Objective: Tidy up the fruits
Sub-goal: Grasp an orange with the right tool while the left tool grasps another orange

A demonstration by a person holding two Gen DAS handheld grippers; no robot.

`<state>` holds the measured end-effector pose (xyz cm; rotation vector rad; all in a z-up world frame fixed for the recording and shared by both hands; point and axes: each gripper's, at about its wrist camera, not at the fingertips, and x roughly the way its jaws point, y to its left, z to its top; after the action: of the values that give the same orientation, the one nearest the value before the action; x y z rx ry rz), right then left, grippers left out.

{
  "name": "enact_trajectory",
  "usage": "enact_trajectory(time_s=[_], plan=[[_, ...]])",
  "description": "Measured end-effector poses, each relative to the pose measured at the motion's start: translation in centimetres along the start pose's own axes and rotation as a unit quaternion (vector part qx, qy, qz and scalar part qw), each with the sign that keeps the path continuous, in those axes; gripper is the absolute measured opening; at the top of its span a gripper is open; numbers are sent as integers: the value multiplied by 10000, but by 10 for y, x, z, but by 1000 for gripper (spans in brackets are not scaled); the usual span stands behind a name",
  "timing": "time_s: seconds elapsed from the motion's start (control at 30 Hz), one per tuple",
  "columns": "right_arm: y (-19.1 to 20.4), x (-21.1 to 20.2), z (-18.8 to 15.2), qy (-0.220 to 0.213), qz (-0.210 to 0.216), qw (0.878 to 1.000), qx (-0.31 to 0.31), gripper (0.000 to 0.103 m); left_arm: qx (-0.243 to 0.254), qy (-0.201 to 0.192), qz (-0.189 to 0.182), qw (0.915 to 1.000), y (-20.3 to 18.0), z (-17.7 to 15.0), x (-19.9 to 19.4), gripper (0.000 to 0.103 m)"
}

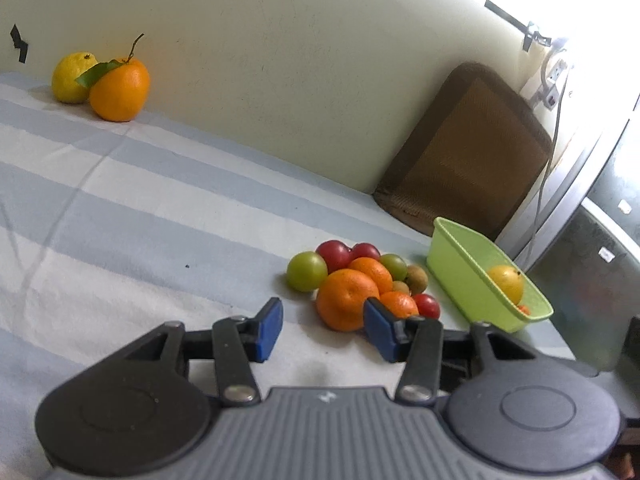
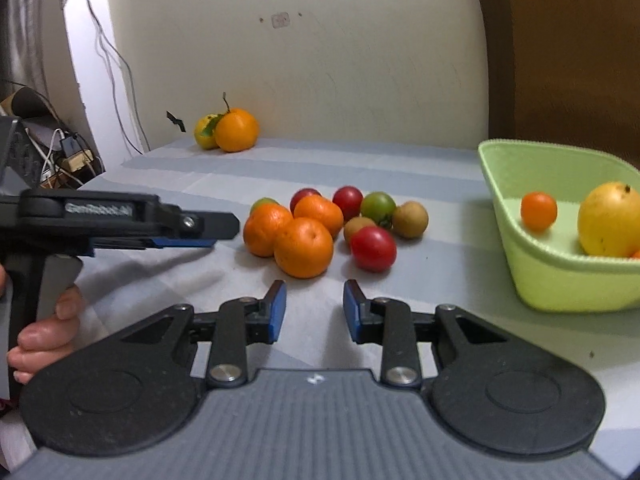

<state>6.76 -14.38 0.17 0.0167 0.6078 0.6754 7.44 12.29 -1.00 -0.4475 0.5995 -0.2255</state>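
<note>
Left hand-held gripper [image 1: 323, 330]: jaws apart, empty, just short of the fruit pile [image 1: 360, 284] on the striped counter [image 1: 120, 200]. Right hand-held gripper [image 2: 314, 307]: jaws apart, empty. Green basket [image 2: 560, 280] holds a yellow fruit [image 2: 610, 220].

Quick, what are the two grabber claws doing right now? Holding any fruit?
Left gripper: open, holding nothing.
Right gripper: open, holding nothing.

Left gripper [image 1: 323, 330] open above striped cloth [image 1: 120, 200], fruit pile [image 1: 360, 284] just beyond, green basket [image 1: 460, 256] right of pile
</note>
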Motion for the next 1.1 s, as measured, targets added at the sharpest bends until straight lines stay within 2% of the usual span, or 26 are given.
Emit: enact_trajectory(time_s=[0.27, 0.33, 0.73, 0.87, 1.1], plan=[[4, 0, -1, -8, -163, 9999, 10, 35, -200, -47, -162, 9997, 5, 0, -6, 46], [6, -1, -1, -22, -165, 9999, 28, 42, -270, -22, -208, 9994, 7, 0, -6, 46], [13, 8, 5, -27, -121, 9999, -78, 42, -660, -113, -270, 9974, 18, 0, -11, 46], [17, 14, 9, -50, -121, 9998, -171, 46, -666, -105, -303, 9973, 18, -1, -11, 46], [18, 25, 19, -47, -161, 9996, -233, 46, -588, -55, -380, 9975, 15, 0, -8, 46]])
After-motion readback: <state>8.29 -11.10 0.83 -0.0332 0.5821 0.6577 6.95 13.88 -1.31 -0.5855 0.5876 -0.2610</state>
